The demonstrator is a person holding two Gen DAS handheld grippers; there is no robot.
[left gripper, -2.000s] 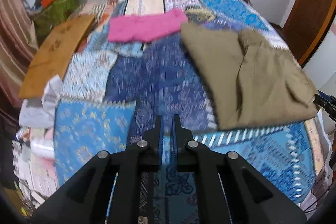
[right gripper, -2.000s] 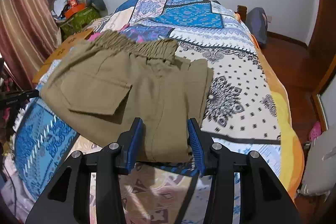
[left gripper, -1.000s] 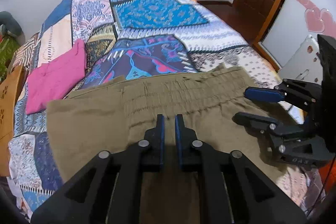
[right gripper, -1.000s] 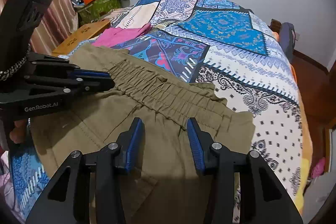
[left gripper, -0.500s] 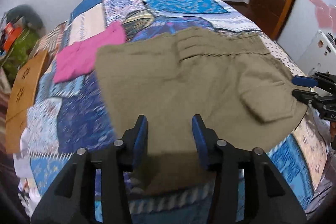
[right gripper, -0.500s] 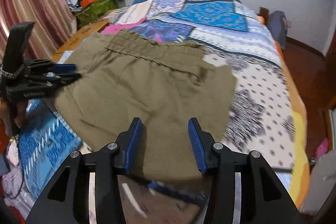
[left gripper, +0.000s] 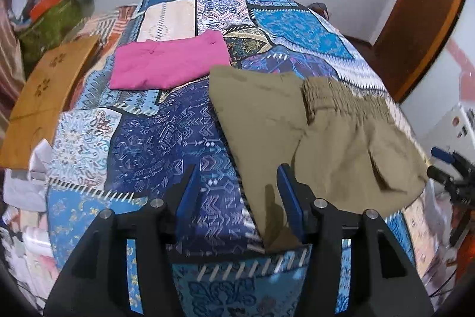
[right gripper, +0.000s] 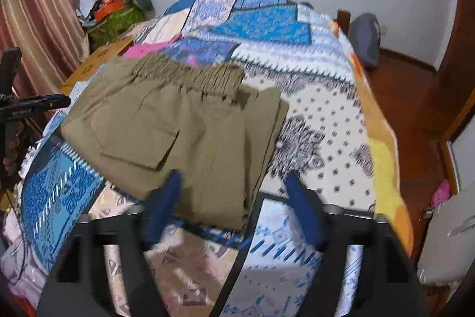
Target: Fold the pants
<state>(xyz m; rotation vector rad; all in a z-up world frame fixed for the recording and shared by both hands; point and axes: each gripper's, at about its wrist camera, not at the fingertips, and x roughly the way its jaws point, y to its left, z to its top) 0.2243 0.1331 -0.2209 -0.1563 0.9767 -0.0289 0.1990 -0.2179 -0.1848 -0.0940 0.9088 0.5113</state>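
Note:
The olive-khaki pants (left gripper: 311, 138) lie folded on the patchwork bedspread, elastic waistband away from me and a flap pocket on top; they also show in the right wrist view (right gripper: 184, 132). My left gripper (left gripper: 237, 201) is open and empty above the bed's near edge, beside the pants' left corner. My right gripper (right gripper: 231, 210) is open and empty, motion-blurred, above the pants' near edge. Each gripper shows in the other's view: the right gripper (left gripper: 445, 165) at the right edge, the left gripper (right gripper: 35, 106) at the left.
A folded pink garment (left gripper: 169, 64) lies beyond the pants on the bedspread (left gripper: 166, 144). A wooden board (left gripper: 50, 91) leans at the bed's left side beside a green bag (right gripper: 115, 23). A striped curtain (right gripper: 38, 20) hangs left. A wooden floor (right gripper: 409, 97) and door are right.
Both grippers pulled back from the pants toward the bed's near edge. My left gripper went from shut to open and swung left; my right stayed open.

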